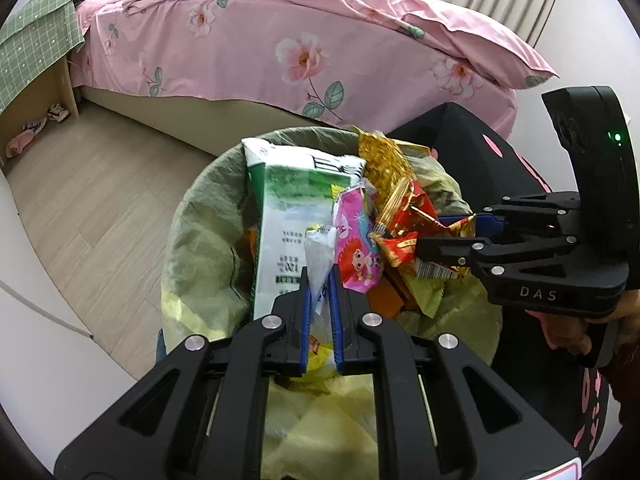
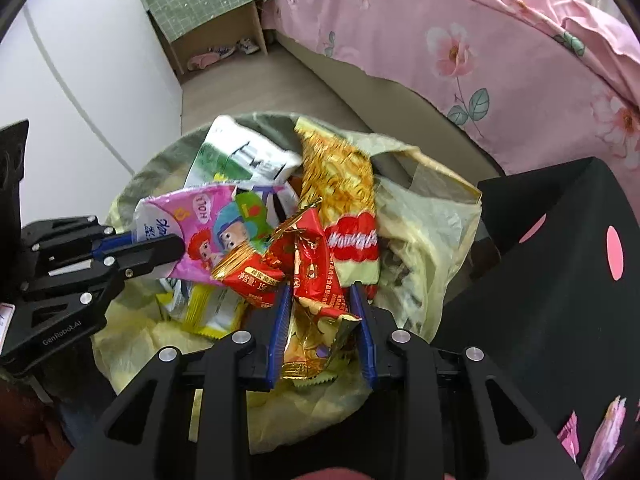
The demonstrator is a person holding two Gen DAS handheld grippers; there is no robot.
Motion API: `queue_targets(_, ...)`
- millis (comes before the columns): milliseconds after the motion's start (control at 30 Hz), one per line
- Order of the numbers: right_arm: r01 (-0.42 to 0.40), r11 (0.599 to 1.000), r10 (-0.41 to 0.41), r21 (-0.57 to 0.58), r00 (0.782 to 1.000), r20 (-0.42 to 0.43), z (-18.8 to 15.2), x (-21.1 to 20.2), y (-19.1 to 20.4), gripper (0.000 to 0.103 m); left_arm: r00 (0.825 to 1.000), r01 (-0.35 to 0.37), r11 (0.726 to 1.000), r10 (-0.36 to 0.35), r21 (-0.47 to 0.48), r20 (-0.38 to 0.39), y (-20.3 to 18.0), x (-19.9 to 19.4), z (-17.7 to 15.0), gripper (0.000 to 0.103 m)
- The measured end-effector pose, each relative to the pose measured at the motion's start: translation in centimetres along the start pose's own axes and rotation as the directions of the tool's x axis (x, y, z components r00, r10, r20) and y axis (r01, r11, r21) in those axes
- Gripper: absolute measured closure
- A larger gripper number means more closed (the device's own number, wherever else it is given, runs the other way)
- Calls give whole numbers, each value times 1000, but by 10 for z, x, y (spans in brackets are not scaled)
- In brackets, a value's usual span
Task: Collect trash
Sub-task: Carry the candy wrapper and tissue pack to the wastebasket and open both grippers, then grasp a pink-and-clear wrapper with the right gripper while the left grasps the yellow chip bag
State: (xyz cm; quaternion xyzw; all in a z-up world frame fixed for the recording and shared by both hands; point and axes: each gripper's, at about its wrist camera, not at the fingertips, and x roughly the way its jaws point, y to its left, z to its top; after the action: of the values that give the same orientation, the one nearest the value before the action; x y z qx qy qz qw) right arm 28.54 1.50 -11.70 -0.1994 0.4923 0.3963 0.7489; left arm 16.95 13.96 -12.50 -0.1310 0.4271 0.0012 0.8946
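A trash bin (image 1: 200, 216) lined with a yellow-green bag (image 2: 432, 224) stands on the floor, with wrappers held over its mouth. My left gripper (image 1: 320, 276) is shut on a bunch of wrappers: a clear plastic one (image 1: 320, 252), a pink cartoon wrapper (image 1: 358, 240) and a green-white packet (image 1: 284, 216). It shows from the side in the right wrist view (image 2: 168, 250). My right gripper (image 2: 320, 292) is shut on red and gold snack wrappers (image 2: 316, 264), among them a long gold wrapper (image 2: 340, 184). It shows in the left wrist view (image 1: 436, 236).
A bed with a pink floral cover (image 1: 280, 40) lies behind the bin. A black stool with pink dots (image 2: 568, 272) stands right of it. A small wooden nightstand (image 2: 216, 32) with a green cloth holds slippers. White cabinet doors (image 2: 88, 92) are on the left.
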Motion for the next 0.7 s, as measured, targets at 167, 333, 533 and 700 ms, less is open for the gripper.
queue_targets(167, -7, 1000, 7, 6, 1000, 17, -4, -6, 1, 74, 1000, 12, 1000, -12, -18, -3, 1, -4, -2, 95)
queue_targets(333, -21, 999, 19, 28, 997, 69, -10, -20, 2, 62, 999, 40, 996, -39, -74, 15, 7, -17, -2, 81)
queue_targets(533, -61, 998, 58, 33, 995, 85, -29, -39, 9, 54, 996, 45, 990, -35, -132, 79, 8, -51, -1, 61)
queue_targets(700, -72, 997, 68, 21, 984, 165, -52, -77, 15, 45, 986, 7, 992, 14, -128, 165, -5, -79, 3, 49)
